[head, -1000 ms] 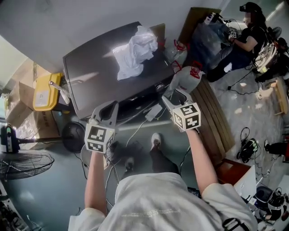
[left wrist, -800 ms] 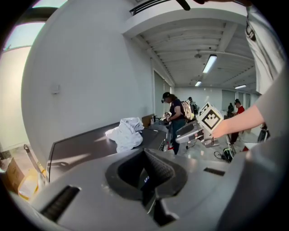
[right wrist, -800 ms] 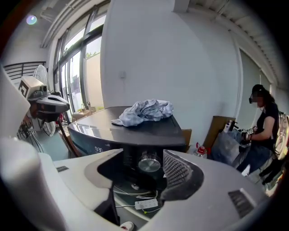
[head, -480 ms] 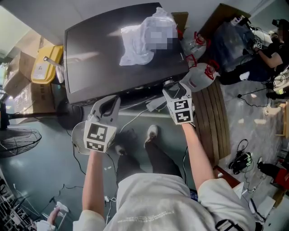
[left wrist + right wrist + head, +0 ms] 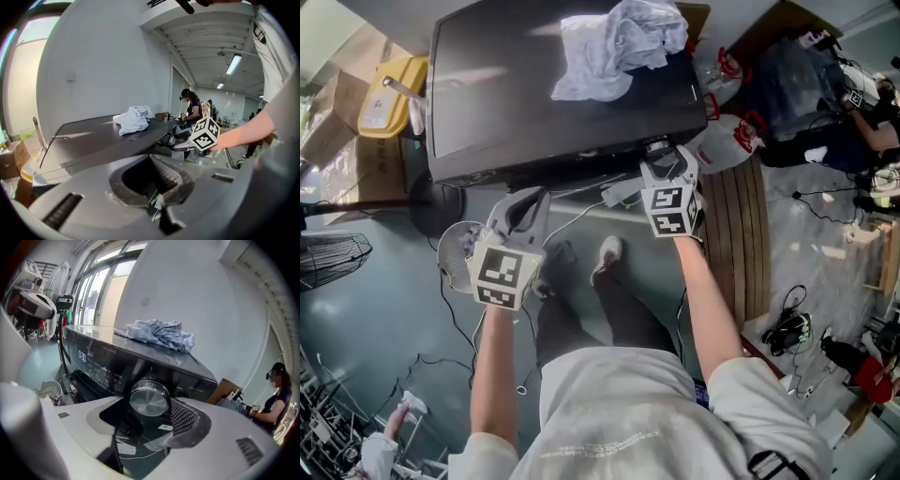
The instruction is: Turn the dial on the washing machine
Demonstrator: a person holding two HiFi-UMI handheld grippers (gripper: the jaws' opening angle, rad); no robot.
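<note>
The washing machine (image 5: 534,103) is dark, with a crumpled pale cloth (image 5: 619,42) on its lid. In the right gripper view its silver dial (image 5: 149,399) sits on the black control panel (image 5: 93,364). My right gripper (image 5: 147,414) is right at the panel's front (image 5: 667,161). It is open, its jaws have just been opening, and the dial shows in the gap, untouched by the pads. My left gripper (image 5: 523,214) hangs lower at the left, away from the panel. It is open with nothing between its jaws (image 5: 150,183). The head view hides the dial behind the right gripper.
A yellow container (image 5: 384,94) and cardboard boxes stand left of the machine. A fan (image 5: 328,262) and a small white bucket (image 5: 455,258) are on the floor, with cables around my feet. A white jug (image 5: 727,141) and wooden slats (image 5: 736,244) lie at the right, with a seated person (image 5: 862,94) beyond.
Both grippers have sunk lower in front of the machine. The right one has rolled and closed in on the control panel. The left one has dropped toward the floor side.
</note>
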